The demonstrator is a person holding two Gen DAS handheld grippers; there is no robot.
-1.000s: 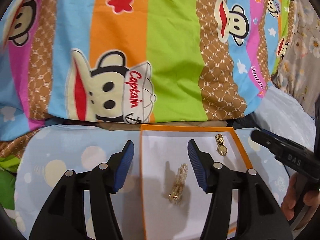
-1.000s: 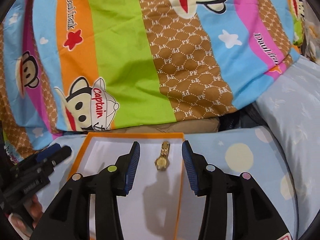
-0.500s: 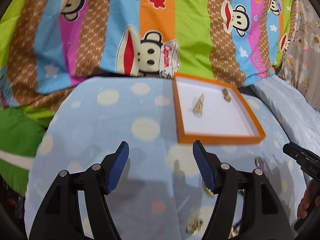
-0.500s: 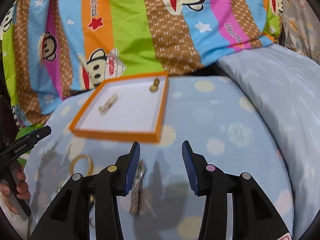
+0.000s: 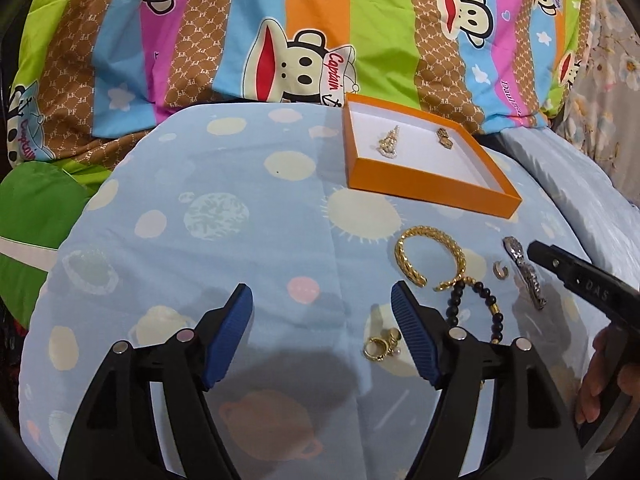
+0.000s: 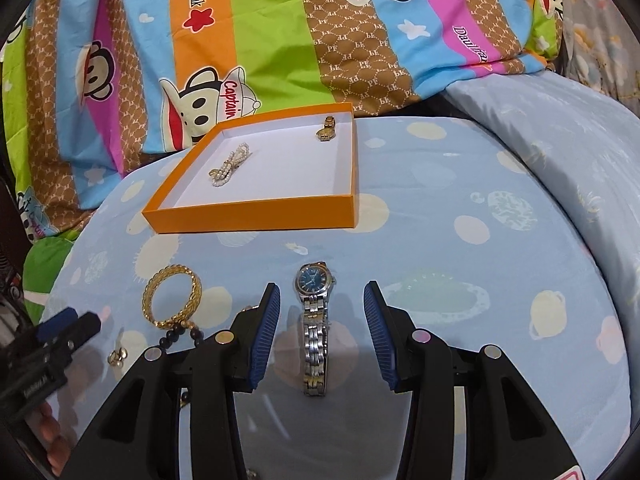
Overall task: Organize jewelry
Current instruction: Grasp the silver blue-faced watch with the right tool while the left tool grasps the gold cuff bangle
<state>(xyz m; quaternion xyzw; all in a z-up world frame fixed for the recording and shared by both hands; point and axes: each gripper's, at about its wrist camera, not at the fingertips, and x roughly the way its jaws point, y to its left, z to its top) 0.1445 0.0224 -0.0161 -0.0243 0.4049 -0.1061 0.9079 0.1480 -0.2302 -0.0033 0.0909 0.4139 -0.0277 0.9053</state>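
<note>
Both fingers (image 6: pixel 380 332) spread wide, silver watch (image 6: pixel 315 320) between, seemingly untouched

Both wrist views look forward, low and near over the bed, sharing the orange tray (image 5: pixel 430 184) (image 6: pixel 256 213).

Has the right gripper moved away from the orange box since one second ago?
Yes. The right gripper has pulled back from the orange box; its open jaws now straddle the silver watch on the cloth.

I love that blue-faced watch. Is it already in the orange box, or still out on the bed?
Still out. The silver watch lies flat on the blue sheet, between the open right gripper fingers, in front of the orange box.
</note>
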